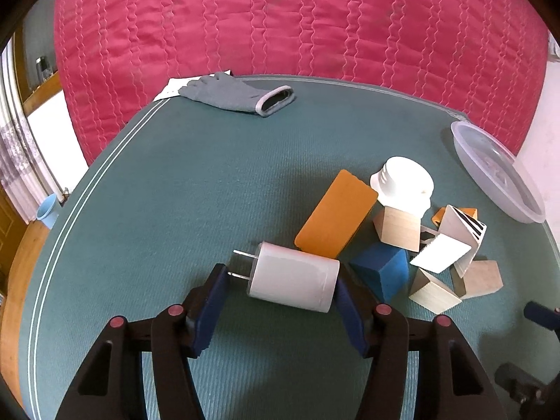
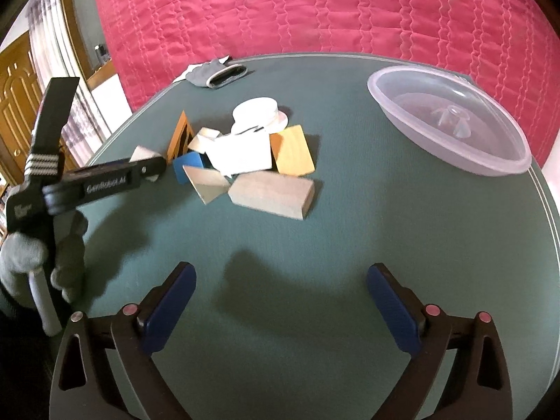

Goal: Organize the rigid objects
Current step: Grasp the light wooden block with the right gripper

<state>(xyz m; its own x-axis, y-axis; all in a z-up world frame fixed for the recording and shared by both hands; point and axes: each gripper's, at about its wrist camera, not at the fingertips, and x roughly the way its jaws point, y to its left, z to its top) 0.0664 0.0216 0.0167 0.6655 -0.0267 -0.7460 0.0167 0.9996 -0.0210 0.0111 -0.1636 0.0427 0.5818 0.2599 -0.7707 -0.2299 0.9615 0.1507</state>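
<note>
My left gripper (image 1: 280, 285) is shut on a white plug charger (image 1: 292, 276), held sideways with its prongs to the left, just above the green table. Past it lies a pile: an orange block (image 1: 336, 213), a blue block (image 1: 383, 271), a white round part (image 1: 402, 183), pale wooden blocks (image 1: 399, 229) and white card pieces (image 1: 441, 252). My right gripper (image 2: 281, 292) is open and empty over bare table, nearer than the pile (image 2: 245, 161). A clear plastic bowl (image 2: 448, 119) sits at the right; it also shows in the left wrist view (image 1: 497, 171).
A grey glove (image 1: 238, 94) lies at the table's far edge on white paper. A pink quilt (image 1: 297, 17) hangs behind the table. The left gripper body and gloved hand (image 2: 52, 189) fill the left of the right wrist view. The table edge (image 1: 45, 262) curves on the left.
</note>
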